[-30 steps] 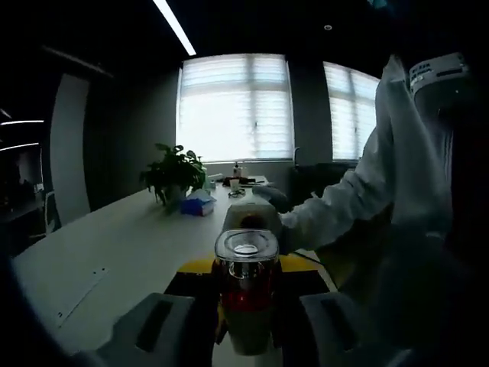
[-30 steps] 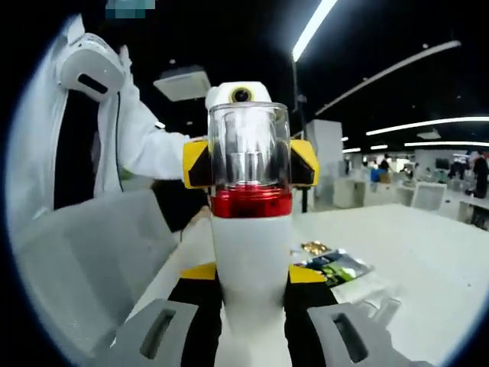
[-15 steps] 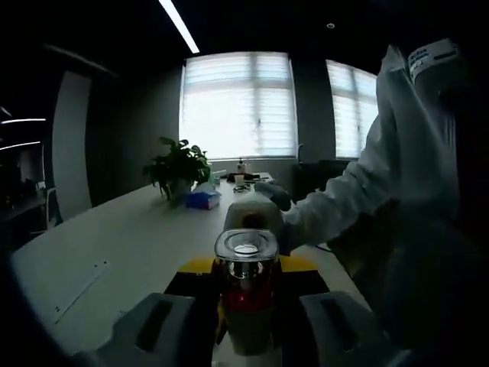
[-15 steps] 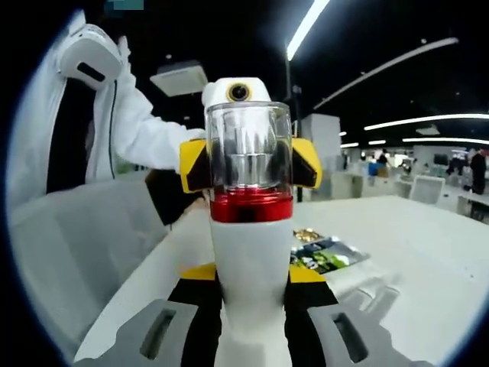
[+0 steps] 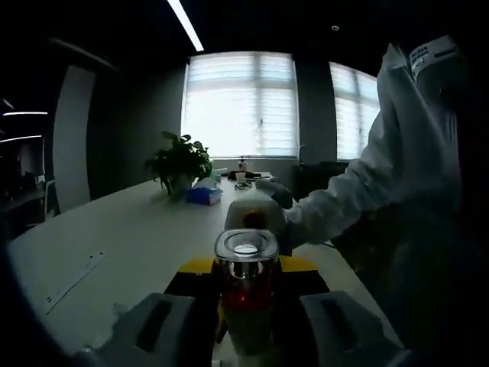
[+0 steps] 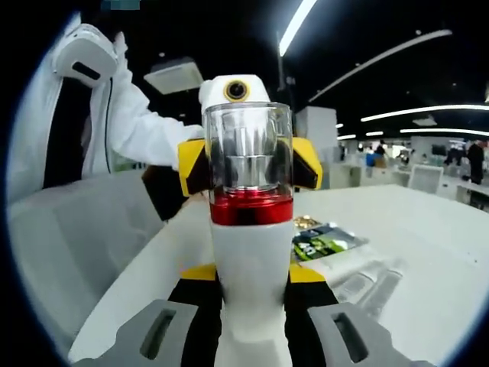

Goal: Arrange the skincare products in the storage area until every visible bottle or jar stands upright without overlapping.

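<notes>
**Bottle clamped between both of your grippers, end to end**

Your white table (image 5: 114, 237) stretches toward the bright windows (image 5: 241, 107), with a potted plant (image 5: 179, 164) far along it. Your white sleeve (image 5: 344, 206) reaches in from the right. The white bottle (image 6: 252, 267), red-banded with a clear cap (image 6: 248, 145), runs lengthwise away from the right gripper (image 6: 248, 287), cap pointing at the left gripper (image 5: 246, 306). Both pairs of jaws are pressed onto it, yellow-and-black pads against its sides. Glossy packets (image 6: 325, 241) lie on the table beyond.
</notes>
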Action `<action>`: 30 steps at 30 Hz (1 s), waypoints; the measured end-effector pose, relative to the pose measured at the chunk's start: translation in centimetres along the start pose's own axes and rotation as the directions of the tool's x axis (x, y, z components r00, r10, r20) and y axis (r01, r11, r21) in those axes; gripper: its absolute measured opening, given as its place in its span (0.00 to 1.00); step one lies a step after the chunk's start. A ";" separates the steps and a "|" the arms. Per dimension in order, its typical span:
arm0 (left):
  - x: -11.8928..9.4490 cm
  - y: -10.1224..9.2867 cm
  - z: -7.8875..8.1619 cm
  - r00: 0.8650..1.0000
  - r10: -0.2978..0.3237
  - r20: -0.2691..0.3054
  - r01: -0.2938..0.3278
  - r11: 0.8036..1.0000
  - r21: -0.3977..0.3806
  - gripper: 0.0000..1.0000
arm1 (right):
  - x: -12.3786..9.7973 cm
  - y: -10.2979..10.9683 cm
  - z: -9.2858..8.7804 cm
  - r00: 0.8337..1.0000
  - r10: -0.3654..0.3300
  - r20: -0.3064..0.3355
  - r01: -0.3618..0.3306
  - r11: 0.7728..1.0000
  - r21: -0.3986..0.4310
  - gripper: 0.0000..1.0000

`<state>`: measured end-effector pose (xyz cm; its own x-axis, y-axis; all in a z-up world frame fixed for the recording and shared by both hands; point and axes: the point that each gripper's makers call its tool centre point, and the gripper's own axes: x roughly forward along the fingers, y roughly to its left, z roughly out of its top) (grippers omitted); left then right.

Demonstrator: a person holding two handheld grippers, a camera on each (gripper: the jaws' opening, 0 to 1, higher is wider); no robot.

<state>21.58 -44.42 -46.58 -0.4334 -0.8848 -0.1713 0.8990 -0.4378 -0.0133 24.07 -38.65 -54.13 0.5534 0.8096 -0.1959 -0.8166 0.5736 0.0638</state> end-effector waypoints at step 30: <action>-0.1 0.5 -0.1 0.995 0.025 0.095 -0.018 0.998 -0.068 0.23 | 0.1 -0.3 -0.5 1.000 -0.001 0.018 -0.001 0.996 0.088 0.26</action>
<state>22.07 -44.55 -46.72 -0.4153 -0.9064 -0.0773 0.9089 -0.4098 -0.0770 24.27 -38.78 -54.65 0.5569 0.8113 -0.1779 -0.7995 0.5817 0.1497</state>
